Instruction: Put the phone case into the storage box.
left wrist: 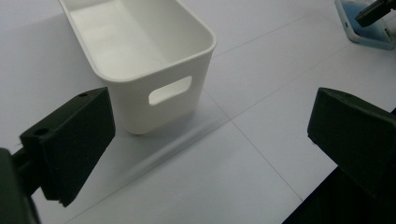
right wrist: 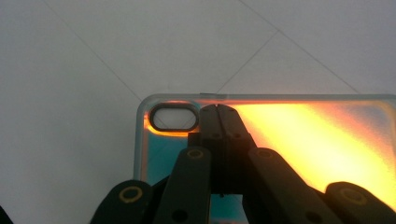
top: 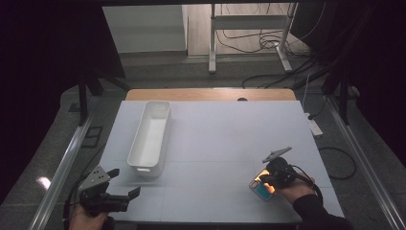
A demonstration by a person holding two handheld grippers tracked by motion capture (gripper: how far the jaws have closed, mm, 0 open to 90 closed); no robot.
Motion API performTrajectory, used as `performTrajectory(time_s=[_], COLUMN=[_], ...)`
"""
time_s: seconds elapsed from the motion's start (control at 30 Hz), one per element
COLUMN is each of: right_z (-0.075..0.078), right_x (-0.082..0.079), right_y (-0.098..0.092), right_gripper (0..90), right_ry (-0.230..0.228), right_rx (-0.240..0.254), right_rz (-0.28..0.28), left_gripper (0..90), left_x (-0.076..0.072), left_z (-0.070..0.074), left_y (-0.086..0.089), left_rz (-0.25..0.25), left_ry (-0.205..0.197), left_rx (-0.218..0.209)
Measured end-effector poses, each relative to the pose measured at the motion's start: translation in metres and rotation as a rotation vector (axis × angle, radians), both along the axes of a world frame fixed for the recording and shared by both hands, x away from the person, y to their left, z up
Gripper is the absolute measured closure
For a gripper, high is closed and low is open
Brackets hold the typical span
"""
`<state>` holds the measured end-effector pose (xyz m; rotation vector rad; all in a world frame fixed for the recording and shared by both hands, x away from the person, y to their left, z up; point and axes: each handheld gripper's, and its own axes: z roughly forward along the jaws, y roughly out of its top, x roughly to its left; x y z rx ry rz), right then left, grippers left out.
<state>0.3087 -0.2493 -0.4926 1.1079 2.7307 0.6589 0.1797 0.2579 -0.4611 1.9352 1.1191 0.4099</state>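
Your right gripper sits over the phone case near the front right corner of the surface, its jaws clenched tight together with the tips resting on the case's face just beside the camera cutout; nothing lies between them, so the case is touched, not grasped; it lies flat, its translucent blue body glowing orange in the right gripper view. Treat it as a light, thin shell, likely smooth and a little flexible, so it may slide on the surface or bow if you squeeze its middle; the better hold looks like a pinch across a raised side edge, after tipping that edge up. Your left gripper hovers at the front left corner with jaws spread wide and empty, pointing at the near end of the white bin, which stands along the left side, well apart from the case.
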Motion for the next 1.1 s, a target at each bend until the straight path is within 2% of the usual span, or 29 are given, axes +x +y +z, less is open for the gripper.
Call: performTrajectory(time_s=[0.2, 0.3, 1.1], right_z=[-0.004, -0.004, -0.006], right_x=[0.001, 0.002, 0.029], right_y=[0.002, 0.003, 0.015], right_gripper=[89.4, 89.5, 89.5], right_ry=[0.013, 0.014, -0.023], right_rx=[-0.016, -0.006, 0.005], right_rz=[0.006, 0.002, -0.023], left_gripper=[1.8, 1.8, 2.1], left_x=[0.0, 0.0, 0.0], left_z=[0.0, 0.0, 0.0], left_y=[0.0, 0.0, 0.0], left_rz=[0.0, 0.0, 0.004], left_ry=[0.0, 0.0, 0.002], left_rx=[0.002, 0.002, 0.007])
